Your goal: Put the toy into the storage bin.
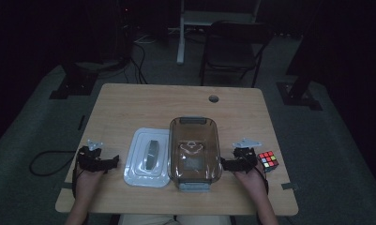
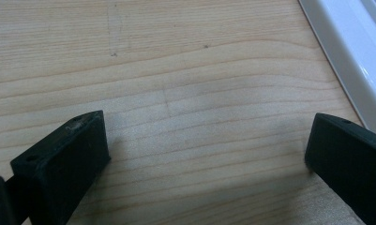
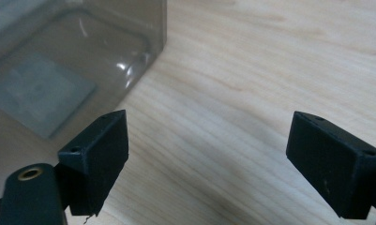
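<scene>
Work barely begun, by appearance: the smoky container (image 1: 195,150) stands open mid-surface (image 1: 129,101), its white lid (image 1: 147,157) flat alongside, the puzzle cube (image 1: 268,160) still outside. Left hand-held gripper (image 1: 111,162) and right hand-held gripper (image 1: 227,164) rest with jaws apart, empty. The high view alone locates the cube; the right gripper view shows the container wall (image 3: 78,56) close up.

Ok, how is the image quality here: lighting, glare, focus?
High view: dim, the room behind nearly black, the table lit just enough. Left gripper view: bright and even, wood grain sharp, white lid slightly washed out. Right gripper view: small glare spots on the clear container, near jaws soft.
</scene>
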A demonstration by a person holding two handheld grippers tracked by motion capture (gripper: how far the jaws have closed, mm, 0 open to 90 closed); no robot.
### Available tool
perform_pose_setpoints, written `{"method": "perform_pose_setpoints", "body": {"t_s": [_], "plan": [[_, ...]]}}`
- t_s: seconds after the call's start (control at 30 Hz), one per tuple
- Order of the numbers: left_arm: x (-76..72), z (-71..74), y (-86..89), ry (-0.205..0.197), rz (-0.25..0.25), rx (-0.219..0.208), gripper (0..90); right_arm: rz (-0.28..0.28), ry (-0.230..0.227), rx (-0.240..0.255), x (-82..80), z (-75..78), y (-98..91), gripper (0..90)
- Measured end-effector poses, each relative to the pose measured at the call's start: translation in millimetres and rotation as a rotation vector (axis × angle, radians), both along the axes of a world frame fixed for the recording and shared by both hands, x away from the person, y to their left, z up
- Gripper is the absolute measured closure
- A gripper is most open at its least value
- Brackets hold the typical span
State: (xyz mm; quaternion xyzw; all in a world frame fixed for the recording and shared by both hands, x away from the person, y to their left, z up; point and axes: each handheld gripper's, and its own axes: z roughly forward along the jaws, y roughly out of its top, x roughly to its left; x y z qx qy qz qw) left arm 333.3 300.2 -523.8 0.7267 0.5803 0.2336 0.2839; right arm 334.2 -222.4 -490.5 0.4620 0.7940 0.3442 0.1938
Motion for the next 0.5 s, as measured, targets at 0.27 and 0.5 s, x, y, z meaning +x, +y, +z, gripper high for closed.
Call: {"method": "perform_pose_setpoints", "body": {"t_s": [0.27,0.5], "plan": [[0.0,0.0,-0.1,0.000,0.001,0.000,0.6,-0.040,-0.052,0.025,-6.2,19.4,-13.3,12.8],[-0.2,0.2,-0.7,0.001,0.003,0.002,0.6,-0.081,-0.081,0.011,-8.1,26.7,-25.6,12.5]]}}
